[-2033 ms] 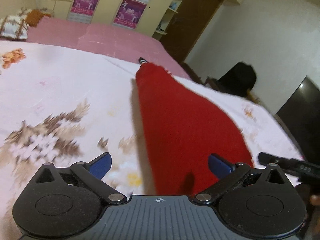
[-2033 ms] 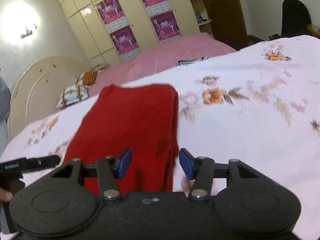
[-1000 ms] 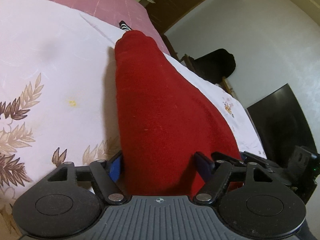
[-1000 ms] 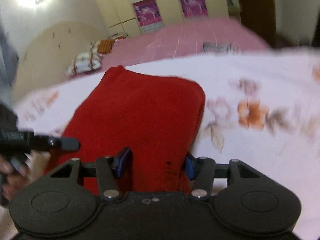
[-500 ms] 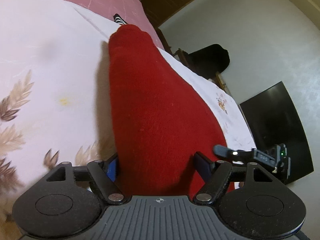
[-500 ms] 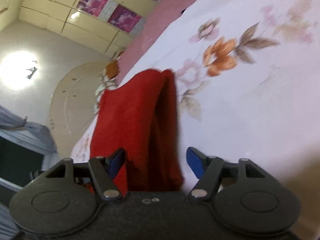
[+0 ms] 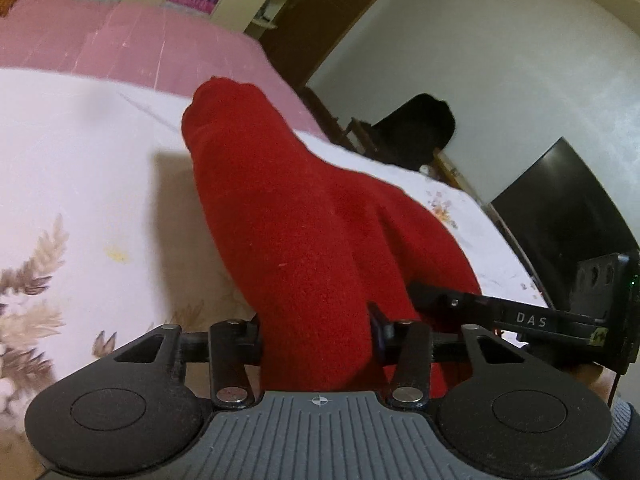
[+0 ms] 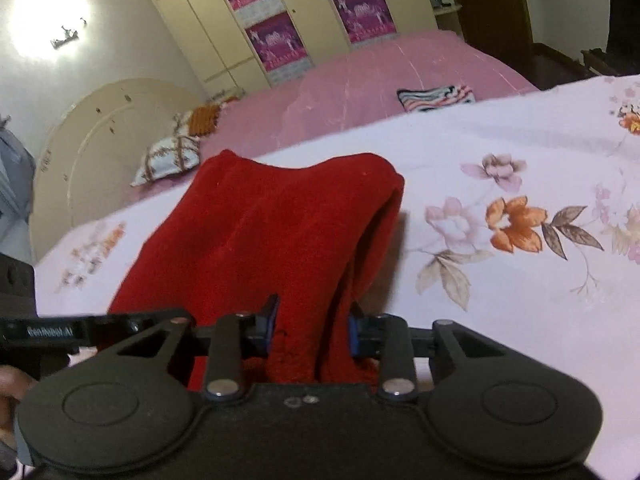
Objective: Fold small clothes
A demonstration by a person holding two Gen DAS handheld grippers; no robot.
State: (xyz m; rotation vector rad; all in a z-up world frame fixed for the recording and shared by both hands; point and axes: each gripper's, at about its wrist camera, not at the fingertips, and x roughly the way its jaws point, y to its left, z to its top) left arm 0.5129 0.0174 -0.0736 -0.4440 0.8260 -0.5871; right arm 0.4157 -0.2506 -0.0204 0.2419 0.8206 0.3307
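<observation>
Left tongs (image 7: pixel 316 330) and right tongs (image 8: pixel 312 326) both clamp the red cloth (image 7: pixel 288 216) at frame centre, above the floral bed (image 8: pixel 500 280).

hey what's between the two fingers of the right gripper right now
A bunched edge of the red garment fills the gap of the right gripper, its jaws shut on the cloth. The right wrist view shows it.

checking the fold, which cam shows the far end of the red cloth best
The right wrist view: the red cloth's far folded edge spans the frame, its layers open on the right side. In the left wrist view the red cloth narrows to a rounded tip, and the right gripper hides part of it.
</observation>
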